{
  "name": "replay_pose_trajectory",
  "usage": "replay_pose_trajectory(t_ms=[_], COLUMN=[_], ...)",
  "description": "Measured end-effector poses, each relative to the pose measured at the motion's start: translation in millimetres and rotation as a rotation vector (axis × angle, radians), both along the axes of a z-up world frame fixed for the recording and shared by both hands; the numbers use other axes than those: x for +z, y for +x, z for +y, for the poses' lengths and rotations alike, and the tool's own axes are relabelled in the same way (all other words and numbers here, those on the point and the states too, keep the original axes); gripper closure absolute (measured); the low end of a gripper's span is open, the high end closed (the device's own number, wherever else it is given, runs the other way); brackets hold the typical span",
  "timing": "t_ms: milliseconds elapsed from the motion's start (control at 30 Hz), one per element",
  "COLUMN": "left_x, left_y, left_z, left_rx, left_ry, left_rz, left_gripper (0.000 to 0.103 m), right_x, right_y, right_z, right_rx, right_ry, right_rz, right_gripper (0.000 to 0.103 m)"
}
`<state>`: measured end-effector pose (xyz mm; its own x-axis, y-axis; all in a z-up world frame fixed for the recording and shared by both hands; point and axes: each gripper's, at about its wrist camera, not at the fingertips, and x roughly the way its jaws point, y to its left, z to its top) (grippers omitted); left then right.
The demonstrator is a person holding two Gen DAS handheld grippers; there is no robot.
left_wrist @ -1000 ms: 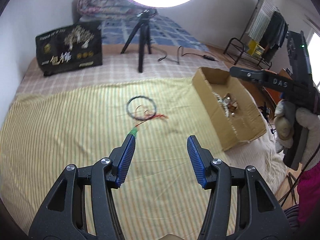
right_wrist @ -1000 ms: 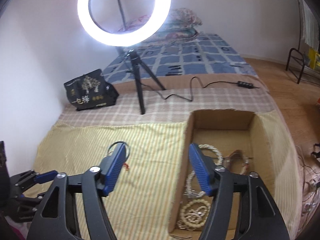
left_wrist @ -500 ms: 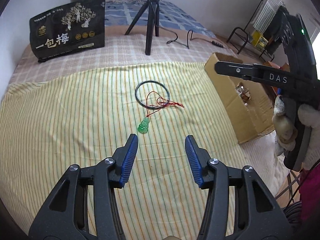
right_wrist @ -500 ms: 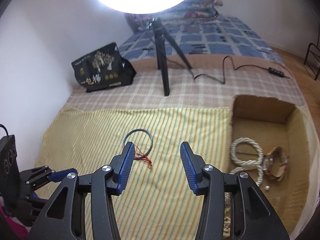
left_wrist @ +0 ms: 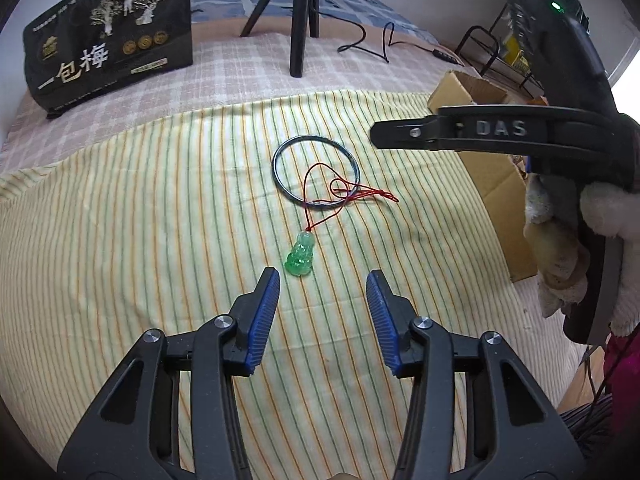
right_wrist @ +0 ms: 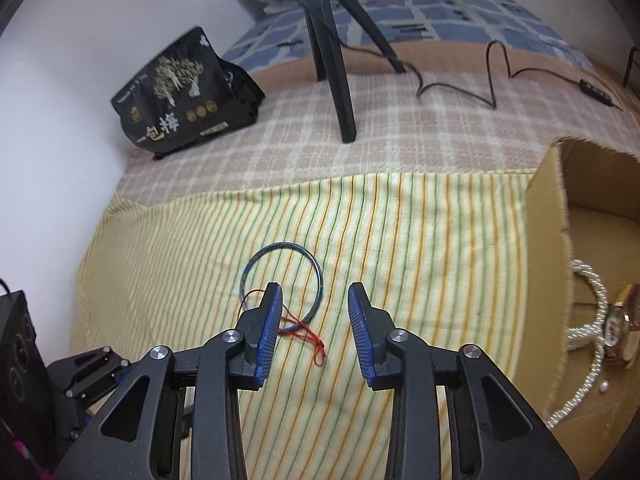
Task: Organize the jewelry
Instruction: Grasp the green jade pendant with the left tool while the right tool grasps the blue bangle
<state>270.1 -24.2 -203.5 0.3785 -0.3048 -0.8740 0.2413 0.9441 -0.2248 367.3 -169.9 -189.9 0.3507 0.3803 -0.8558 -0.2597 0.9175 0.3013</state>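
Observation:
A green jade pendant [left_wrist: 301, 256] on a red cord [left_wrist: 340, 192] lies on the striped yellow cloth [left_wrist: 120, 240], its cord draped over a dark bangle [left_wrist: 280, 152]. My left gripper [left_wrist: 323, 274] hovers just short of the pendant, jaws closing with nothing between them. The right gripper [right_wrist: 315, 290] hangs above the bangle [right_wrist: 256, 258] and the red cord [right_wrist: 308, 328], jaws closing and empty; its left finger hides part of the bangle. From the left wrist view the right gripper's body [left_wrist: 520, 132] shows at the right, held by a gloved hand [left_wrist: 560, 248].
A cardboard box [right_wrist: 548, 208] at the cloth's right edge holds a pearl necklace [right_wrist: 592, 320] and a watch [right_wrist: 624, 324]. A black printed bag [left_wrist: 108, 40], a tripod [left_wrist: 300, 20] and a cable [right_wrist: 492, 72] sit on the checked blanket behind.
Both grippers have come down and closer to the bangle and pendant, and both pairs of jaws have narrowed. The right gripper swung left, away from the box.

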Motion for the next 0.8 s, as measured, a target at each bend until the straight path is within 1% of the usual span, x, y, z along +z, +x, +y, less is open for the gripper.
replay_pose_trajectory(t_ms=[67, 200, 333, 533, 600, 733, 800], left_x=[-4.1, -10.1, -12.5, -17.8, -20.2, -22.9, -23.8], left_y=[3.7, 9.2, 11.7, 15.0, 16.1, 17.7, 19.0], left_z=[-2.9, -2.9, -3.9, -5.4, -6.3, -6.8, -7.2], left_rx=[-0.006, 0.001, -0.003, -0.016, -0.021, -0.026, -0.027], left_ry=[0.005, 0.014, 0.017, 0.026, 0.034, 0.045, 0.051], left_rz=[0.006, 0.012, 0.012, 0.021, 0.024, 0.022, 0.018], left_gripper=[0.061, 0.061, 0.061, 0.061, 0.064, 0.065, 0.068], right_x=[-5.2, -14.4, -21.8, -31.2, -32.1, -34.2, -34.8], right_y=[3.5, 9.7, 15.3, 17.6, 18.4, 21.8, 23.1], right_z=[2.3, 5.5, 11.0, 23.1, 25.7, 31.0, 32.7], right_rx=[-0.002, -0.009, -0.016, 0.002, 0.005, 0.011, 0.015], right_ry=[0.003, 0.001, 0.007, -0.036, -0.056, -0.081, -0.092], right_rz=[0.015, 0.040, 0.063, 0.071, 0.066, 0.060, 0.057], right_gripper=[0.071, 0.072, 0.075, 0.078, 0.079, 0.081, 0.082])
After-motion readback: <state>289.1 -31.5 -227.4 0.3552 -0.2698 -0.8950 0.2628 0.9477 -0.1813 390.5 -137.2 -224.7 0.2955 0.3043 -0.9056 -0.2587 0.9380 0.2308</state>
